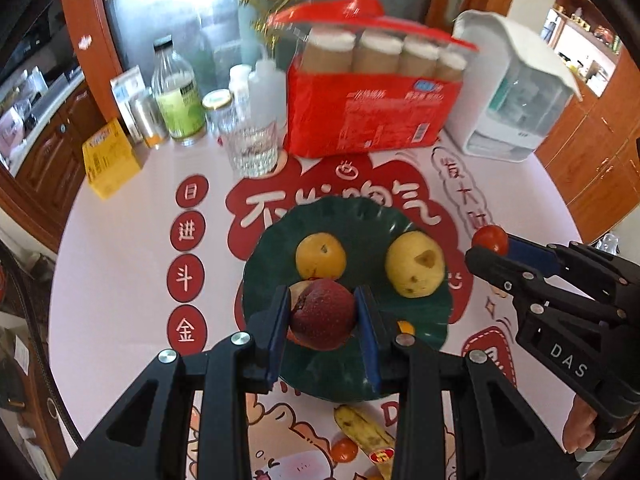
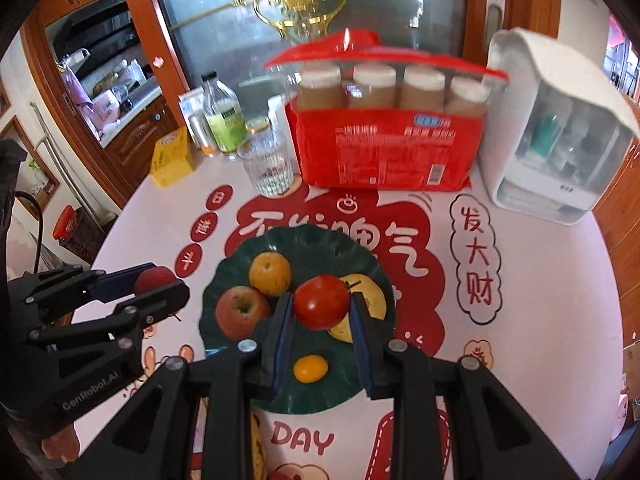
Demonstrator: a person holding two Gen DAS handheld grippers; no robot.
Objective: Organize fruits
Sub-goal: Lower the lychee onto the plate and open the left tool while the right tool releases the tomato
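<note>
At the far edge of the printed table cover [image 2: 540, 280] a red pack of paper cups [image 2: 384, 152], a ribbed drinking glass [image 2: 268, 168], a green-labelled bottle [image 2: 224, 120], a yellow box [image 2: 172, 158] and a white dispenser [image 2: 560, 136] are ranged; none of them lies between the grippers and the green plate [image 2: 240, 372]. On the plate an orange [image 2: 270, 274], an apple [image 2: 240, 312], a yellow pear [image 1: 416, 264] and a small orange fruit [image 2: 310, 368] are seen. A spotted banana [image 1: 360, 428] and a small tomato [image 1: 345, 449] lie on the cover just off the plate's near rim. The left gripper [image 1: 323, 312] is clamped on a dark red fruit [image 1: 323, 314], held over the near part of the plate. The right gripper [image 2: 322, 308] is clamped on a red tomato [image 2: 322, 302], held above the plate in front of the pear.
</note>
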